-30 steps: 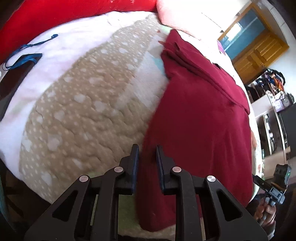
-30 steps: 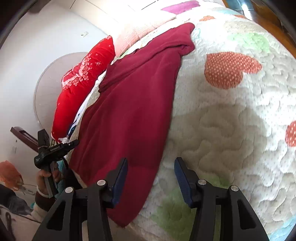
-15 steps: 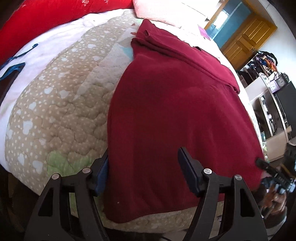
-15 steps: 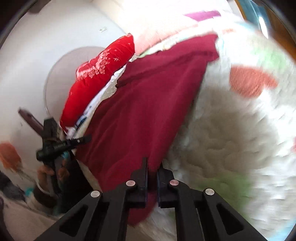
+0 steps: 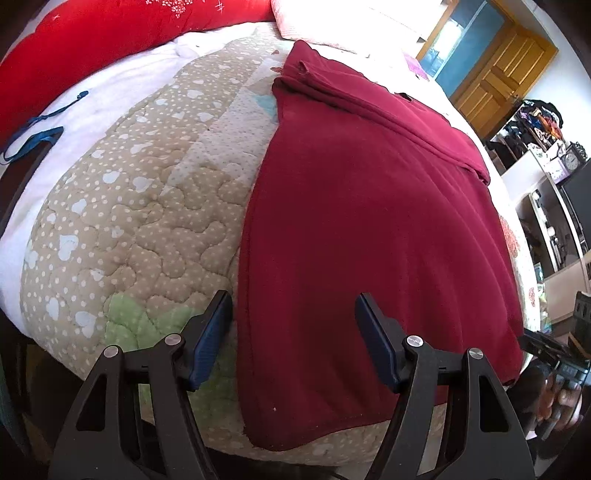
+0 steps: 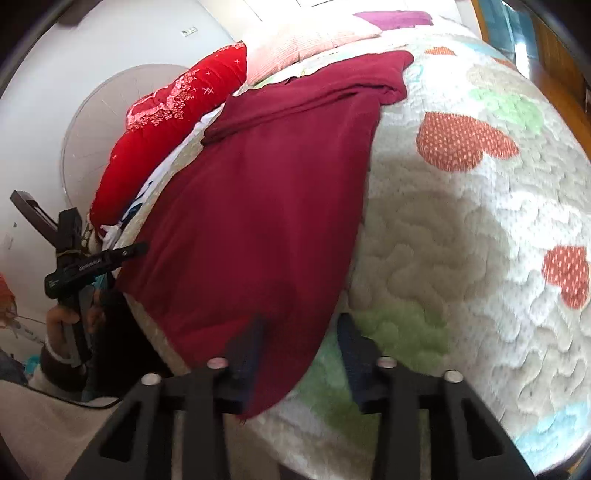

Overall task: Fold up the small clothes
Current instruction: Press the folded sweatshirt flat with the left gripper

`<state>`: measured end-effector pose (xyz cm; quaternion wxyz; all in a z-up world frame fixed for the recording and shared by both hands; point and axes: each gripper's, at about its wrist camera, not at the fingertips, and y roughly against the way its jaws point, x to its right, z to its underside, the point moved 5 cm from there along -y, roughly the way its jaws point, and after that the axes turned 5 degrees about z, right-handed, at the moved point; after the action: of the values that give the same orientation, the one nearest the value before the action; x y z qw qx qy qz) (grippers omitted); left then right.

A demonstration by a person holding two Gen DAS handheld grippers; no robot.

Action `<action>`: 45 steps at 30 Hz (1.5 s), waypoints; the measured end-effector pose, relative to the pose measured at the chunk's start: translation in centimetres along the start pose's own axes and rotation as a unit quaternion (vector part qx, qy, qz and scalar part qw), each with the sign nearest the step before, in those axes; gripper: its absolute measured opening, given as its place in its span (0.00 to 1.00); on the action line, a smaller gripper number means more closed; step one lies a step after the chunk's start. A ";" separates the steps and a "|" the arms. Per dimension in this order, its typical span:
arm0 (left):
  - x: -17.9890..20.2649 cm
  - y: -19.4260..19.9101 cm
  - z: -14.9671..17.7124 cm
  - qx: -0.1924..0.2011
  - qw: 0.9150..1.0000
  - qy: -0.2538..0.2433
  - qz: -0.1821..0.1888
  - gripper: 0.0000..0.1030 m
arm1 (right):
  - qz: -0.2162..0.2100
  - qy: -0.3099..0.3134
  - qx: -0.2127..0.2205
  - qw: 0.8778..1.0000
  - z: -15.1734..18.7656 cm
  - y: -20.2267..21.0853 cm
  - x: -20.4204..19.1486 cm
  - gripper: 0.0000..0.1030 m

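A dark red knit garment (image 5: 369,229) lies spread flat on a bed, its near hem hanging just over the bed's front edge and its far end gathered into folds near the pillows. It rests on a quilted bedspread (image 5: 140,206) patterned with beige dotted hearts, green patches and red dotted hearts.

The left claw (image 5: 293,332) stands wide above the garment's near left corner: its left pad sits just outside the cloth's side edge, over the quilt, its right pad over the red fabric, and neither presses on the cloth. The right claw (image 6: 301,354) is at the garment's near right corner, its jaws opening, blurred in motion; the corner of the cloth lies between them, with the left pad over the fabric and the right pad over the green patch of quilt, and no pad pinches it.

At the head of the bed lie a long bright red cushion with white stitched marks (image 5: 92,48) and a pale pink pillow (image 5: 351,22). A blue cord (image 5: 33,136) lies on the white sheet at the left. Beyond the bed, a wooden door (image 5: 495,70) and cluttered shelves (image 5: 543,147) stand against the far wall.
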<state>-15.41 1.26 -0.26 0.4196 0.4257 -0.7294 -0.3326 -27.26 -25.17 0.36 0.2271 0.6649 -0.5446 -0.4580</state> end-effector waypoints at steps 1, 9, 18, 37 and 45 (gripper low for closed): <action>0.1 0.0 0.1 -0.001 1.000 -0.002 -0.003 0.67 | -0.002 -0.004 -0.002 1.000 0.3 0.1 0.1 0.39; 0.3 0.4 0.2 -0.002 1.000 -0.011 -0.015 0.67 | -0.026 -0.035 0.002 0.999 1.1 0.3 0.5 0.39; -1.0 1.2 0.6 -0.008 1.000 0.015 0.002 0.67 | -0.035 -0.042 0.001 0.998 1.3 0.4 0.7 0.43; -0.3 0.0 1.2 -0.019 0.999 -0.010 -0.036 0.68 | -0.057 -0.049 0.002 0.997 1.8 0.6 0.5 0.46; -0.3 0.0 1.4 -0.029 0.999 -0.007 -0.022 0.68 | -0.068 -0.043 -0.020 0.997 2.4 0.8 0.0 0.46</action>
<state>-16.62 1.70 -0.92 0.4193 0.4267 -0.7131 -0.3655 -29.70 -24.97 -0.12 0.1849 0.6755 -0.4982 -0.5112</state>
